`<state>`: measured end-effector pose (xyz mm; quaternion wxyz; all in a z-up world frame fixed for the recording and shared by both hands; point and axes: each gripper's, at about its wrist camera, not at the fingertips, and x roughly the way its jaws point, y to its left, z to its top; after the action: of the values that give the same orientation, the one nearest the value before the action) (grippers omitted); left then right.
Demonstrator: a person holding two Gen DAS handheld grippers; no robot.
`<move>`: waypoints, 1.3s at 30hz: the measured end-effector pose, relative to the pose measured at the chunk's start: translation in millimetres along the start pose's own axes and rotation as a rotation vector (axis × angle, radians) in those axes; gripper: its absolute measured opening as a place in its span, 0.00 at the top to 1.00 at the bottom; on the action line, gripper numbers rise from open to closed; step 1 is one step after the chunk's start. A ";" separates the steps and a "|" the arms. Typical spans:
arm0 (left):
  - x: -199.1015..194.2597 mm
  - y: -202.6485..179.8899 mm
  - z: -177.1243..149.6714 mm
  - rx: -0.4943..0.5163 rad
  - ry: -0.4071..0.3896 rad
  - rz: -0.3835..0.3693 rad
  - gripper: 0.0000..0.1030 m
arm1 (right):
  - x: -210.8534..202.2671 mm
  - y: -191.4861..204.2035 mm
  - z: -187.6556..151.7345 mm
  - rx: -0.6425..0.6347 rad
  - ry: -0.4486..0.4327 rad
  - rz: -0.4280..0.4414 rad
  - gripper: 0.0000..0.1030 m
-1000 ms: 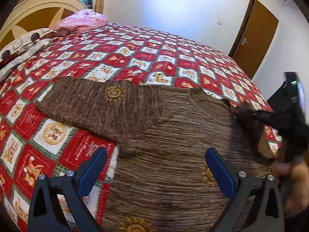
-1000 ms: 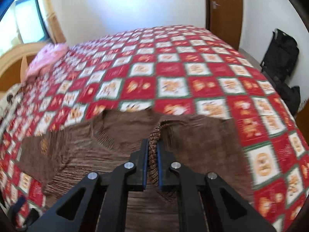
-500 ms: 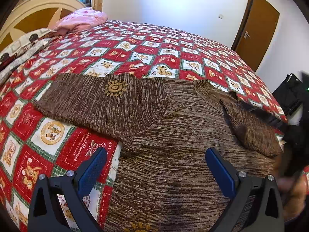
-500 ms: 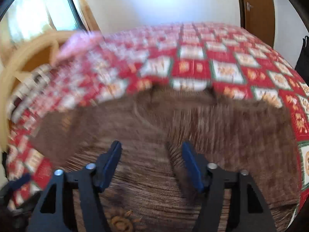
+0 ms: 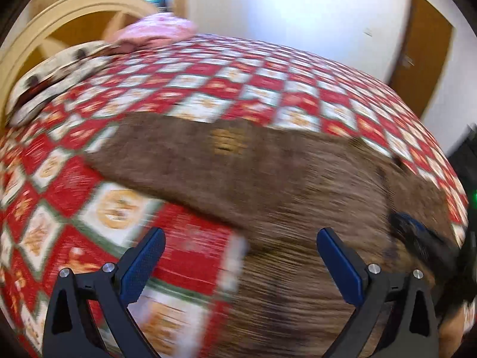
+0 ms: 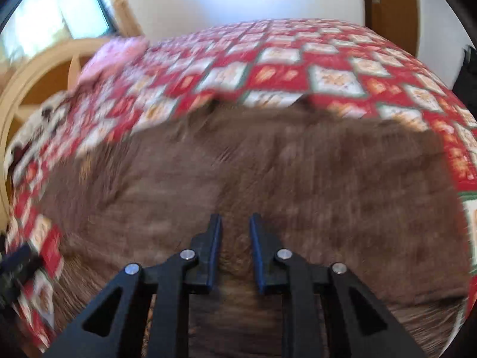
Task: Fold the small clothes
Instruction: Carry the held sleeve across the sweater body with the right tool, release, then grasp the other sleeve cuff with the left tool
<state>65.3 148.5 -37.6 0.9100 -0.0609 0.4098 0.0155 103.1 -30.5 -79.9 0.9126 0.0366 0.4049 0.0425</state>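
A brown knitted sweater (image 5: pixel 268 185) with yellow sun motifs lies flat on the red and white patterned bedspread (image 5: pixel 208 80). Its left sleeve (image 5: pixel 184 149) stretches out to the left; the right sleeve lies folded over the body (image 6: pixel 342 185). My left gripper (image 5: pixel 240 253) is open and empty, hovering over the sweater's left edge. My right gripper (image 6: pixel 235 232) hovers low over the sweater's middle, its jaws narrowly apart with nothing between them. It also shows at the right edge of the left wrist view (image 5: pixel 417 232). Both views are blurred by motion.
A pink pillow (image 5: pixel 158 31) and a patterned one (image 5: pixel 56 71) lie by the wooden headboard (image 5: pixel 74 21) at the far left. A brown door (image 5: pixel 426 47) and a dark bag (image 5: pixel 468 155) stand beyond the bed's right side.
My right gripper let go of the folded sleeve, opened wide, then narrowed and drew back over the sweater's body. My left gripper shifted left, staying open.
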 end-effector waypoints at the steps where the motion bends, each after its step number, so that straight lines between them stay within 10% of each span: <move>1: 0.1 16.2 4.2 -0.043 -0.011 0.030 0.01 | 0.7 6.8 -3.4 -0.044 -0.001 -0.013 0.66; 5: 5.2 77.4 19.6 -0.203 -0.025 0.093 0.01 | -1.2 18.4 -7.3 -0.120 -0.014 -0.042 0.44; 19: 66.7 158.7 47.6 -0.562 0.022 0.040 0.03 | -1.7 13.2 -11.6 -0.079 -0.038 -0.011 0.39; 27: 68.1 177.2 44.2 -0.649 -0.026 -0.027 0.58 | -1.2 11.4 -12.0 -0.062 -0.043 -0.010 0.38; 33: 65.8 198.1 23.4 -0.758 -0.092 -0.185 0.58 | -2.1 11.0 -12.4 -0.050 -0.049 -0.013 0.38; 39: 74.3 177.6 41.8 -0.687 -0.061 -0.091 0.42 | -2.5 10.7 -12.4 -0.044 -0.051 -0.014 0.37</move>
<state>131.8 328.3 -83.2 0.8479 -0.3815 0.3501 0.1137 91.7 -19.7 -85.3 0.9236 0.0146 0.3805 0.0440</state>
